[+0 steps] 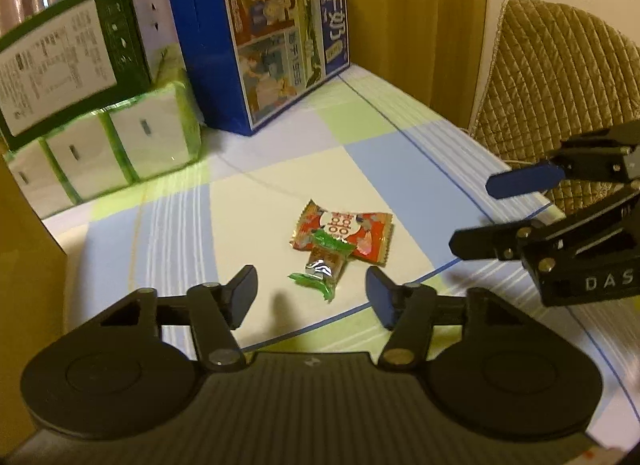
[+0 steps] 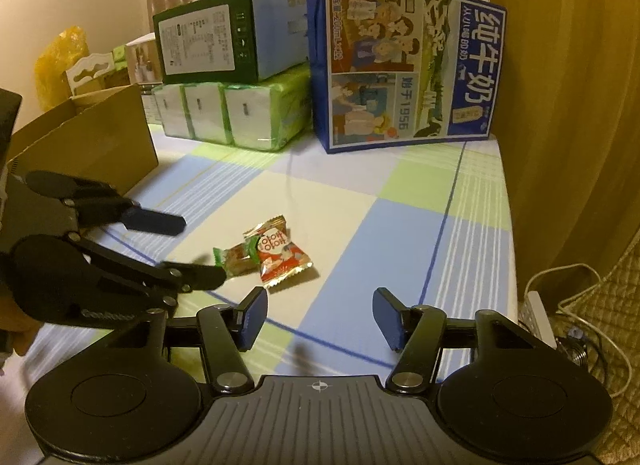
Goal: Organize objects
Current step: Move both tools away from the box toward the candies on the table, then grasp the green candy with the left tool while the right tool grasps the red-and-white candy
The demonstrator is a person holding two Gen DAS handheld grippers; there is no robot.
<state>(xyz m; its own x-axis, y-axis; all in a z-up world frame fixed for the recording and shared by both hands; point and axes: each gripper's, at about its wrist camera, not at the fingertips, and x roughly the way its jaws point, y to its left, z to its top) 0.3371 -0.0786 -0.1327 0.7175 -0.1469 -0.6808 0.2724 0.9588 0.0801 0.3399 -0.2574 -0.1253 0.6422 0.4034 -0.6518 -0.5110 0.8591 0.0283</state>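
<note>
Two wrapped sweets lie together on the checked tablecloth (image 1: pixel 280 193): a red-and-gold packet (image 1: pixel 352 231) (image 2: pixel 280 255) and a smaller green-ended candy (image 1: pixel 322 267) (image 2: pixel 236 257) that overlaps it. My left gripper (image 1: pixel 312 289) is open just short of the candies, which sit between and slightly beyond its fingertips. It appears from the left in the right wrist view, left gripper (image 2: pixel 200 249), with its lower finger right by the green-ended candy. My right gripper (image 2: pixel 320 313) is open over the cloth, to the right of the sweets; the left wrist view catches the right gripper (image 1: pixel 470 215) entering from the right.
A blue milk carton box (image 2: pixel 404 65) stands at the back. A green box (image 2: pixel 208 41) rests on a pack of tissues (image 2: pixel 236 117). A brown cardboard box (image 2: pixel 92 145) stands at the left. Past the table's right edge (image 2: pixel 508 205) are a quilted chair (image 1: pixel 552 77) and cables (image 2: pixel 580 321).
</note>
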